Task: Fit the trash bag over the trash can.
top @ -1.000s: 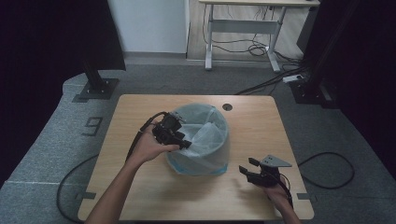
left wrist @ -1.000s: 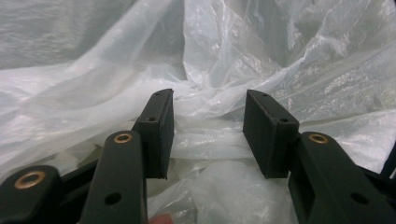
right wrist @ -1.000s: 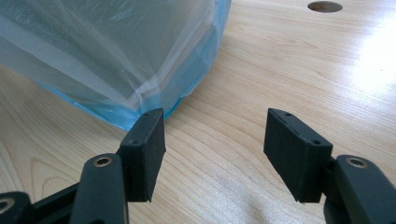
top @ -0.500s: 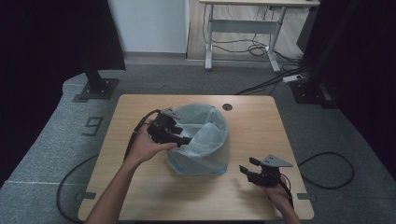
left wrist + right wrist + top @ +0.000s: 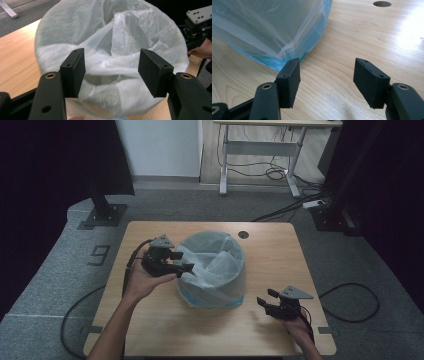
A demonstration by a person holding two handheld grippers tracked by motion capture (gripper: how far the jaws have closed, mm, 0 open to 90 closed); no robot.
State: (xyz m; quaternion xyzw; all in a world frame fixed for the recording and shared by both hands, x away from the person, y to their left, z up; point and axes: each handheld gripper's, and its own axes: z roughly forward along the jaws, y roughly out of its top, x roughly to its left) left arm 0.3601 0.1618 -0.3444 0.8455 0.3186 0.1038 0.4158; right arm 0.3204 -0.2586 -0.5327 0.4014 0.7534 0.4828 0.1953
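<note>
Left gripper [image 5: 184, 263] jaws just opening beside lined bin [image 5: 212, 270], right gripper [image 5: 265, 298] apart, wooden table [image 5: 270, 255], grey carpet [image 5: 330, 255]

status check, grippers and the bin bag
Left gripper open at the bag rim, jaws just opened, nothing between. Right gripper open, low on table. Nothing in the way.

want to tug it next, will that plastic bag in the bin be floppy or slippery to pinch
Probably floppy: the plastic bag is thin, see-through and creased, sagging into the bin. Likely slippery too, given its glossy film. It looks very light, so tugging may just lift it.
</note>
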